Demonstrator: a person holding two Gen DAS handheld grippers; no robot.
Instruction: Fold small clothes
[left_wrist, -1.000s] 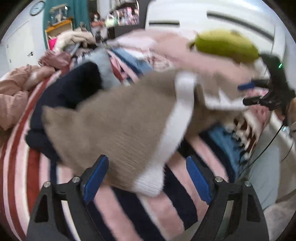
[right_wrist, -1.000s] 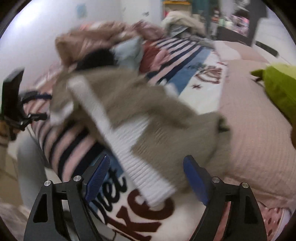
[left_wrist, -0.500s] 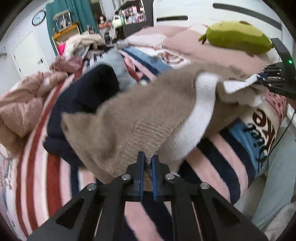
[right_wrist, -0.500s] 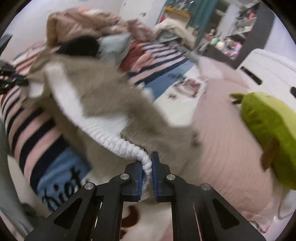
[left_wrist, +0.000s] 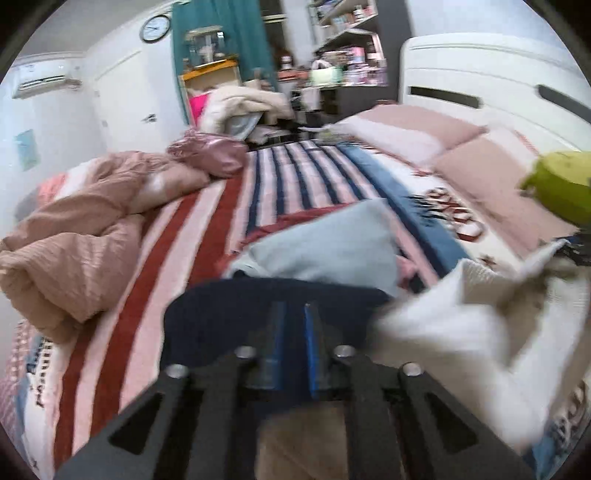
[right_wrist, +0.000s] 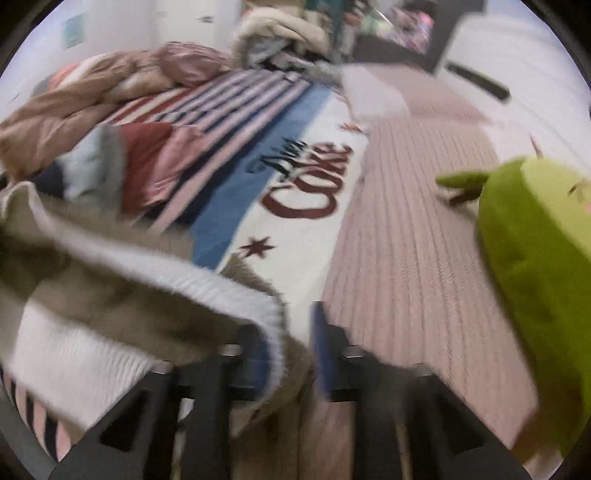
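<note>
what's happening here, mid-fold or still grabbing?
Mid-handling. A person is working a tan knit garment with white ribbed trim over the striped bedspread. The right tool is clamped on the white trim, and the cloth stretches away to its left. The left tool looks closed, with tan fabric beneath it, but blur hides the grip. The garment is bunched, not yet folded flat.

both my views are evenly lit by soft indoor light, no hard shadows or glare. motion blur smears nearly everything: the tan sweater (right_wrist: 110, 295) is streaked in my right view, its white part (left_wrist: 443, 325) a smudge in my left. the fisheye bends the bed (left_wrist: 295, 177) and walls toward a black circular rim.
</note>
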